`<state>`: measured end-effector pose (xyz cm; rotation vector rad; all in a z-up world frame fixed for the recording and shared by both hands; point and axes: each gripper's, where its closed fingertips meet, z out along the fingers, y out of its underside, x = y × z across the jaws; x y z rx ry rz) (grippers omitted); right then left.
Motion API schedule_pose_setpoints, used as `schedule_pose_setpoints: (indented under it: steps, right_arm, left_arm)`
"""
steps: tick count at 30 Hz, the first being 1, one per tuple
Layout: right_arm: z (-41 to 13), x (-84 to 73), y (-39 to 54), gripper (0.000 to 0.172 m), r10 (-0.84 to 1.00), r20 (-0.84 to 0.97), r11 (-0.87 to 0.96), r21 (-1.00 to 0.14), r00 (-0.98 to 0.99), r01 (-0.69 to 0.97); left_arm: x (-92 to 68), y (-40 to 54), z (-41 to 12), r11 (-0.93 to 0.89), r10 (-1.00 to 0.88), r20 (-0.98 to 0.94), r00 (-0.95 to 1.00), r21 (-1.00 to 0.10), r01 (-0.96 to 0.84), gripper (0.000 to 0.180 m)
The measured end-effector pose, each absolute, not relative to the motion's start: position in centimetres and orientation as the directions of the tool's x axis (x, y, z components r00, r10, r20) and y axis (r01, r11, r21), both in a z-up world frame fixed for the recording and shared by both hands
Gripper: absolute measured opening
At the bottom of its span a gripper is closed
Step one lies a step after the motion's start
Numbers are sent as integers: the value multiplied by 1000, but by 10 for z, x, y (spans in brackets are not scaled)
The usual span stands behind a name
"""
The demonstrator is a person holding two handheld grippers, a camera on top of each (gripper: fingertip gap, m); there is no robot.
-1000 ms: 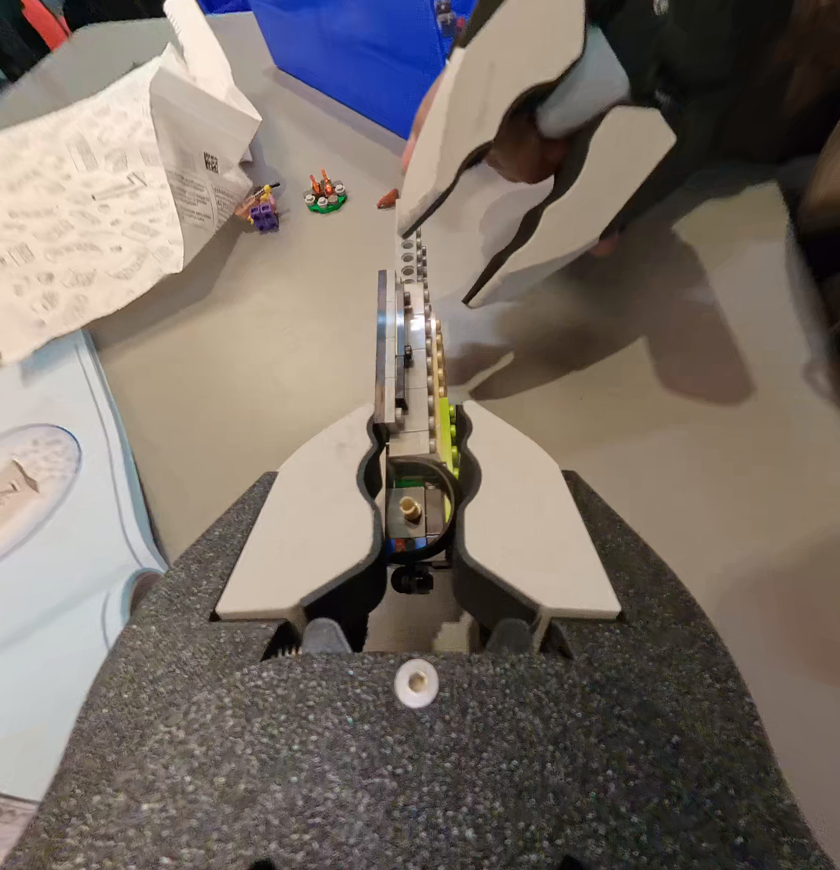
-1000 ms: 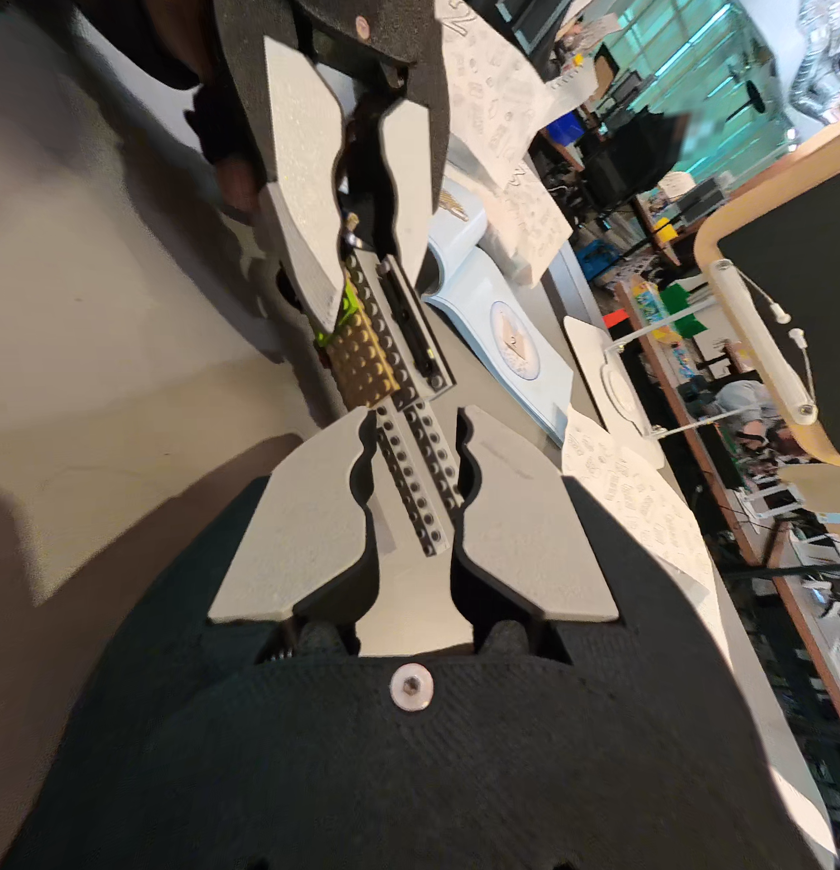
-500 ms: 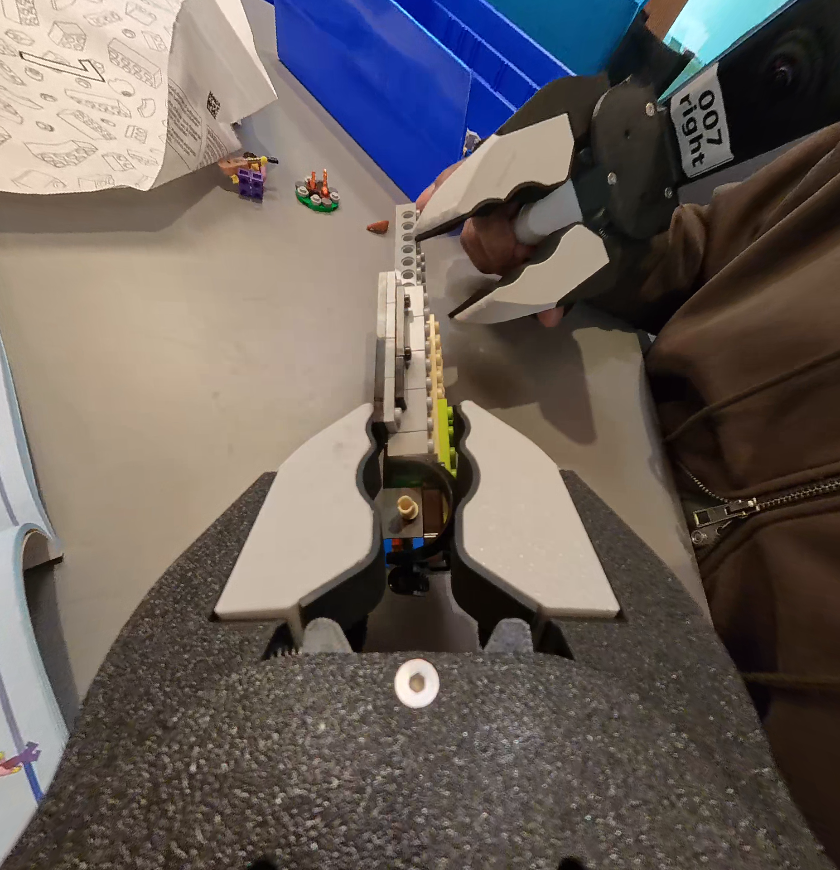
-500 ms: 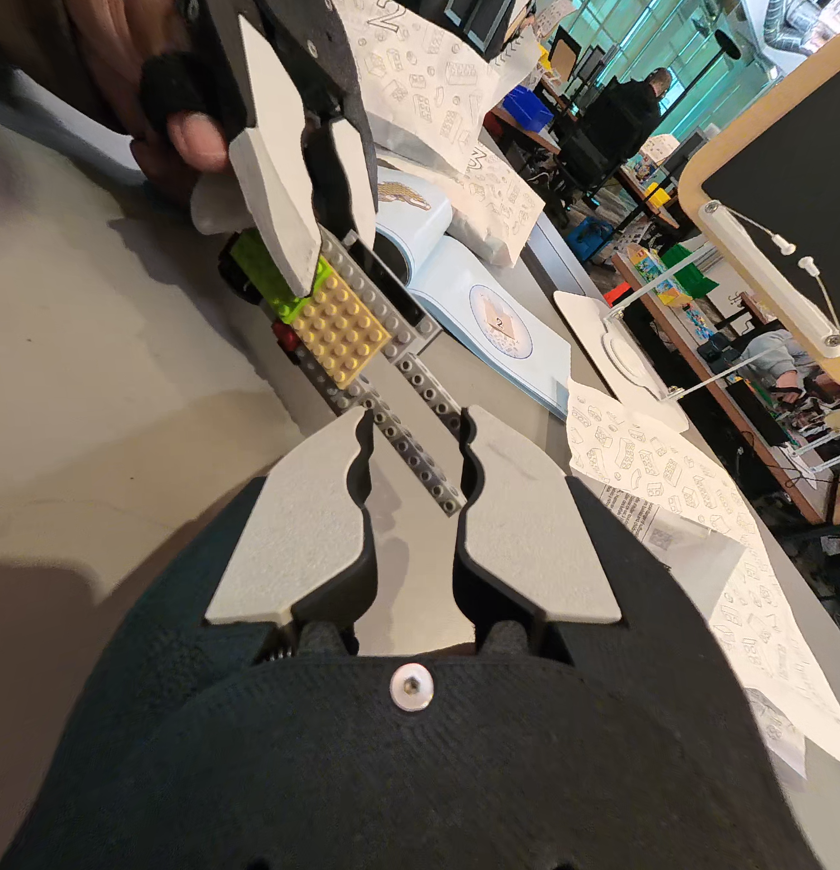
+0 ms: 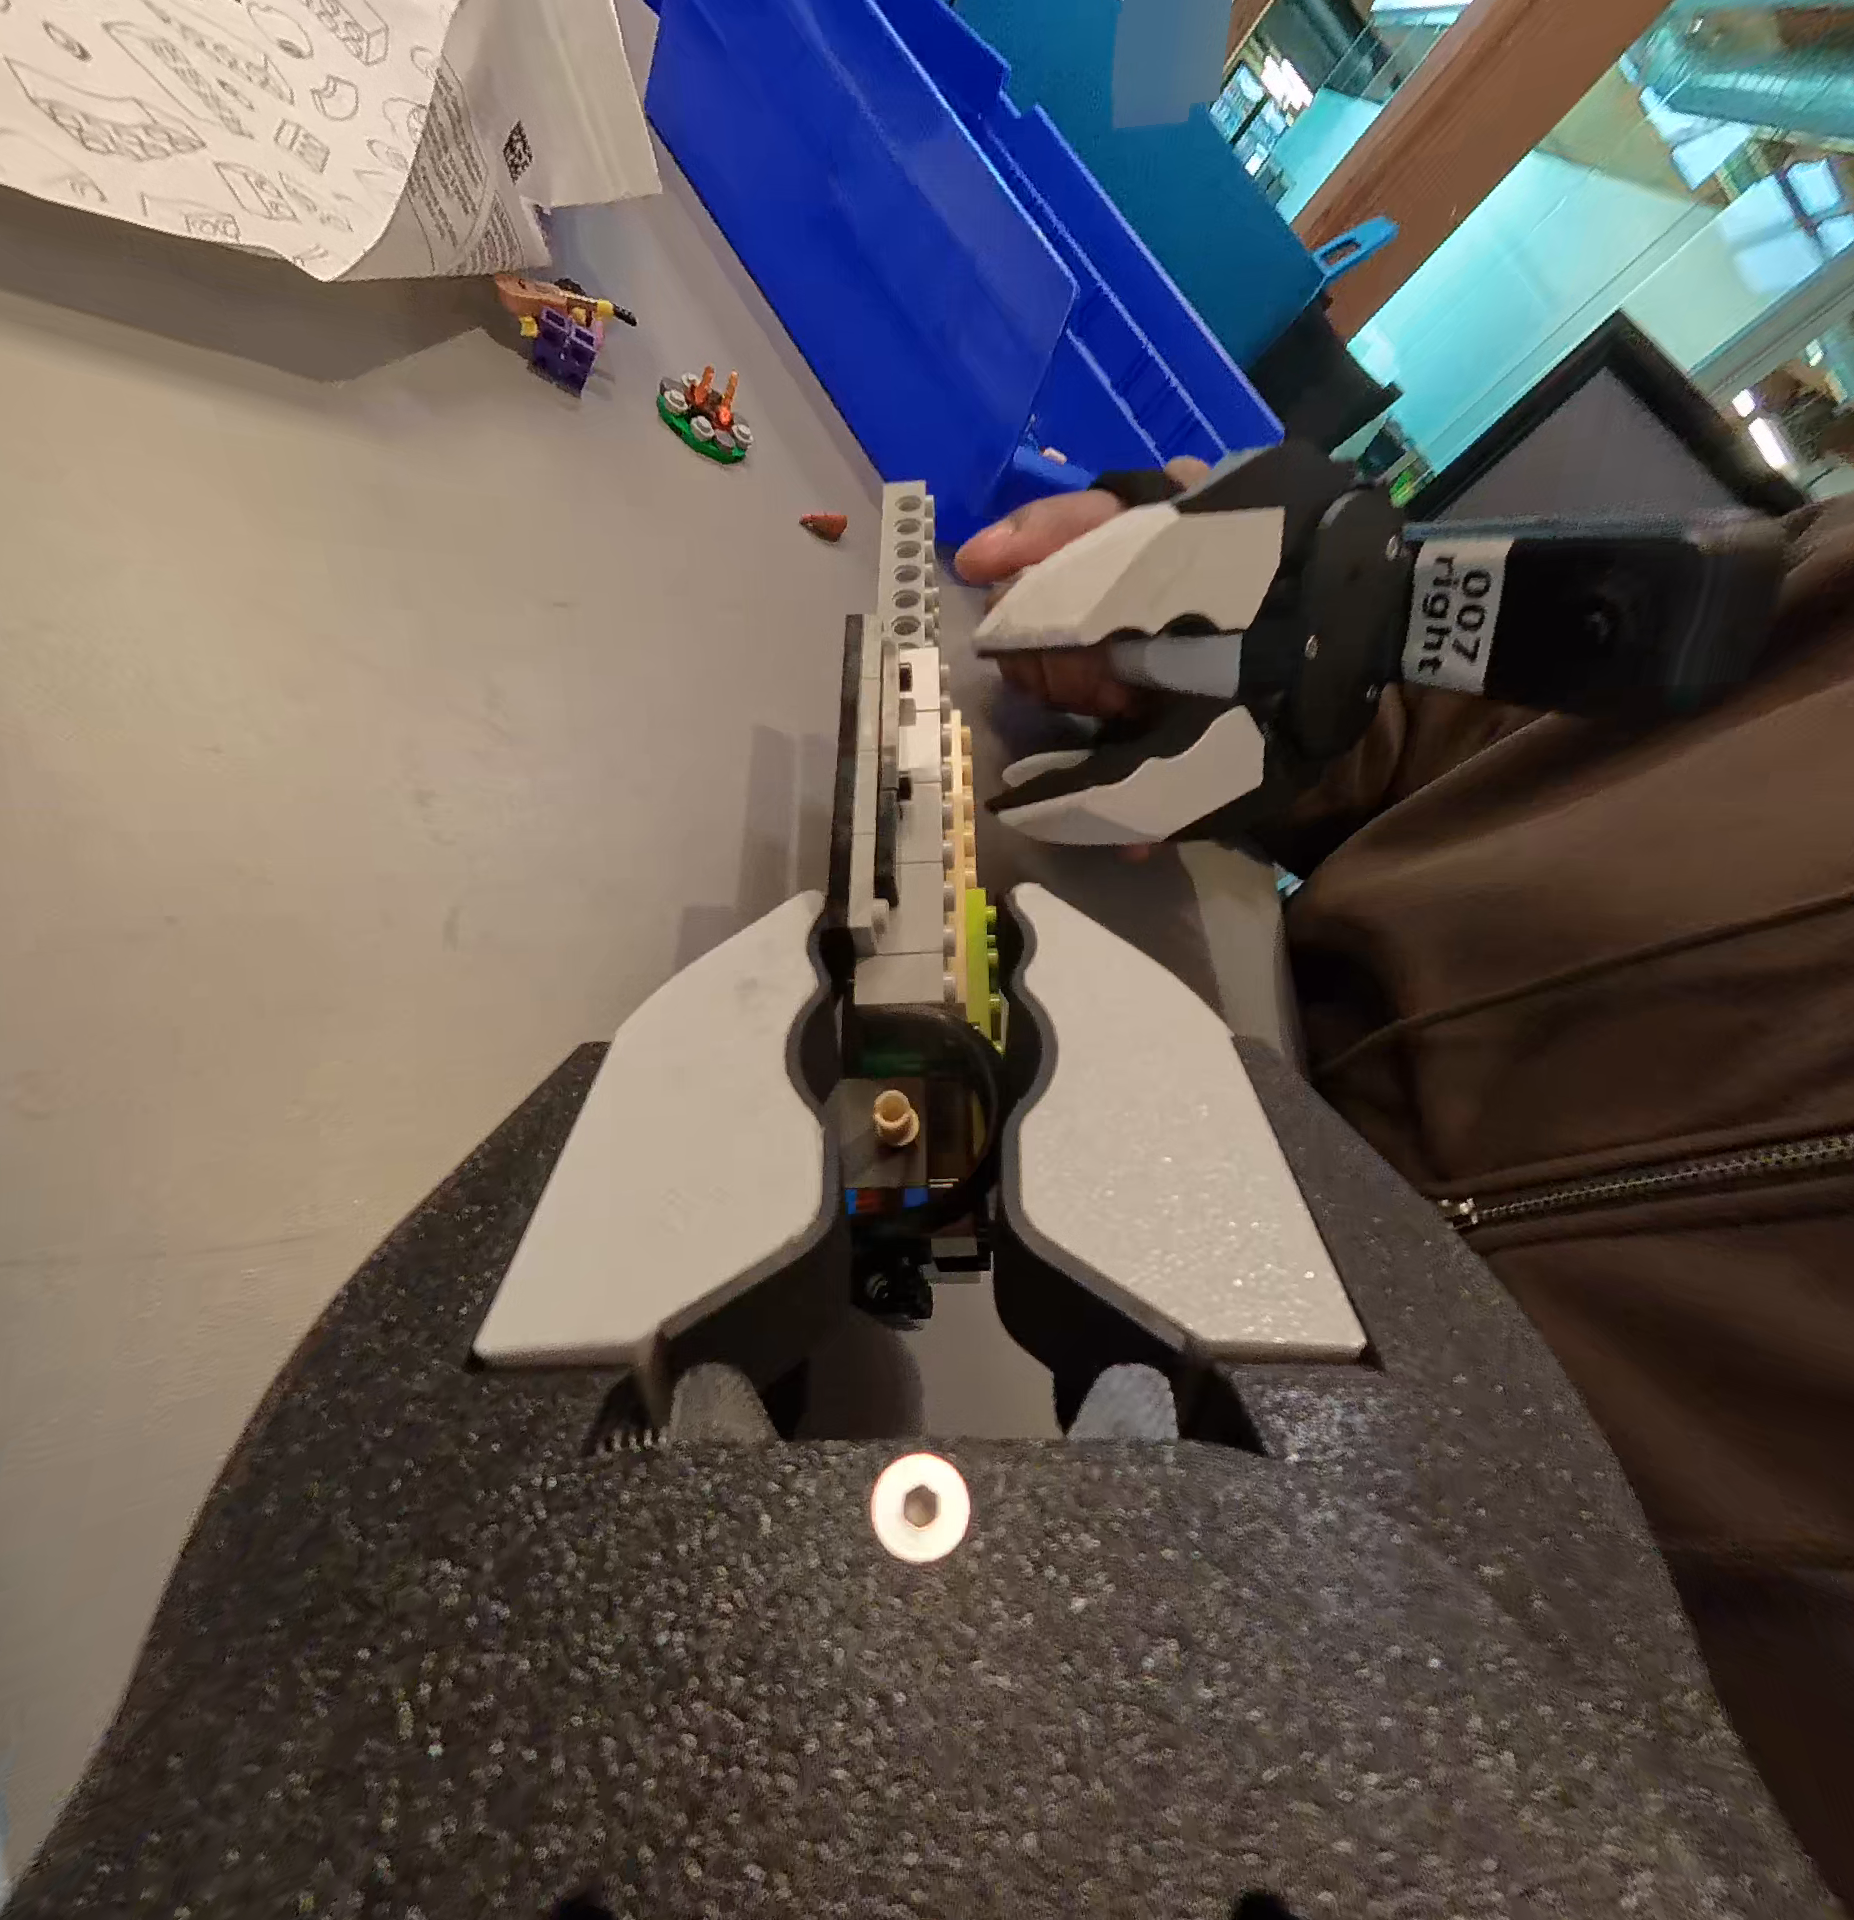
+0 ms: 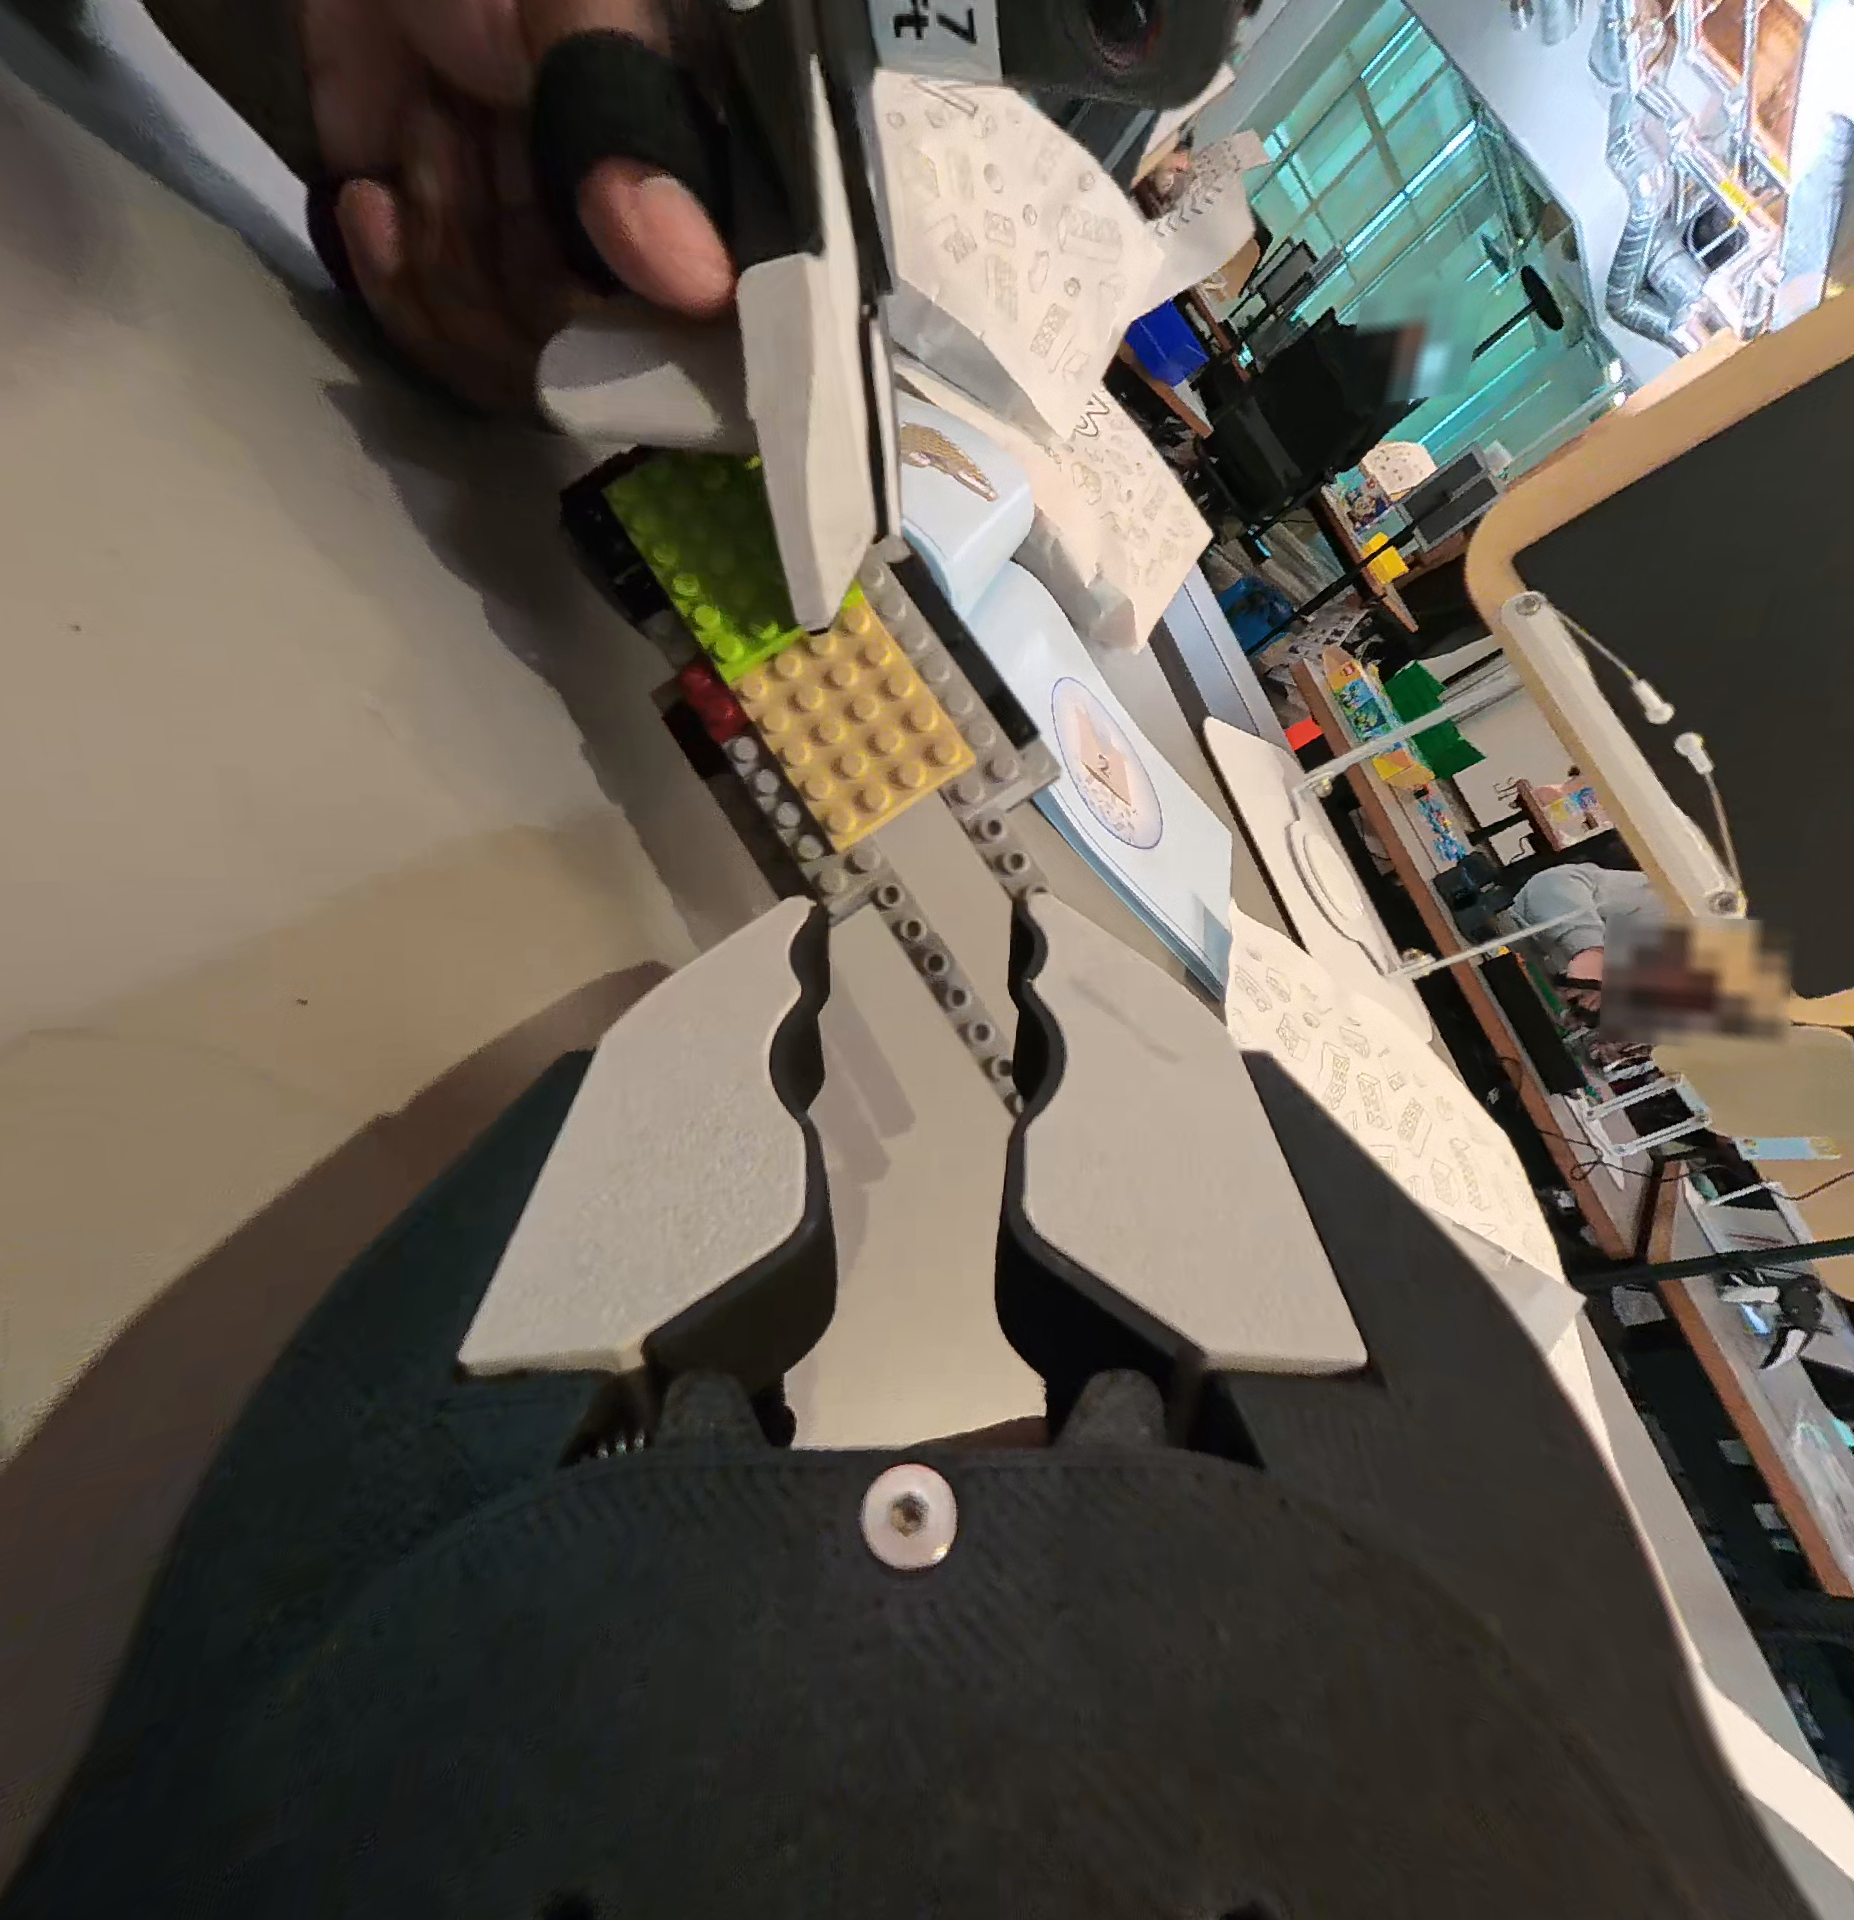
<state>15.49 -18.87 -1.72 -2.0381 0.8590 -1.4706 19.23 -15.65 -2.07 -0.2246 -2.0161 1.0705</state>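
Left hand-held gripper (image 5: 923, 935) remains clamped on the brick assembly (image 5: 907, 790), held edge-on above the worktop (image 5: 279, 727). Right hand-held gripper (image 5: 990, 727) has swung from above to just beside the tan plate (image 6: 850, 727); jaws apart, grasping nothing.

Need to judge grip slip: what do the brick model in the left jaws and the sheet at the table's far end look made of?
Brick model: hard moulded plastic, slightly glossy, judging by studs and crisp edges. Sheet: thin matte printed paper, since it creases and curls.
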Motion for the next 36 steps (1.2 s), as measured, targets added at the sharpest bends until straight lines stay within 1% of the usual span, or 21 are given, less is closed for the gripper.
schedule_pose_setpoints:
  steps: [2,4,8,10,12,18,22,26,32,36]
  right_arm:
    - [-20,156,-185,32,-730,641,-683,-699,237,-214]
    - [-19,158,-180,32,-765,594,-642,-737,249,-214]
    - [-11,163,-174,30,-879,403,-461,-854,253,-241]
    - [-8,166,-174,28,-915,322,-381,-887,243,-261]
    - [-8,168,-176,27,-928,298,-354,-892,224,-280]
    - [-16,173,-175,26,-935,298,-347,-879,192,-328]
    - [-18,175,-175,26,-953,243,-293,-890,182,-350]
    - [-15,176,-175,26,-974,132,-191,-916,183,-354]
    - [-11,177,-172,25,-973,-104,19,-928,208,-371]
    - [-12,176,-174,16,-961,-176,81,-918,215,-389]
  left_arm:
    - [192,-157,-18,620,494,597,-632,-752,-226,27]
    - [192,-158,-18,613,494,591,-638,-757,-228,27]
    - [194,-161,-19,601,482,574,-662,-766,-227,27]
    - [196,-163,-19,601,469,583,-664,-761,-245,27]
    - [195,-163,-19,599,472,580,-664,-764,-241,27]
    - [194,-164,-15,569,484,544,-685,-791,-227,27]
    - [194,-164,-13,559,490,534,-689,-799,-223,27]
    - [190,-163,-10,542,513,523,-681,-812,-216,26]
    - [189,-164,-8,525,523,521,-675,-820,-227,26]
    - [187,-164,-6,524,529,530,-663,-818,-236,27]
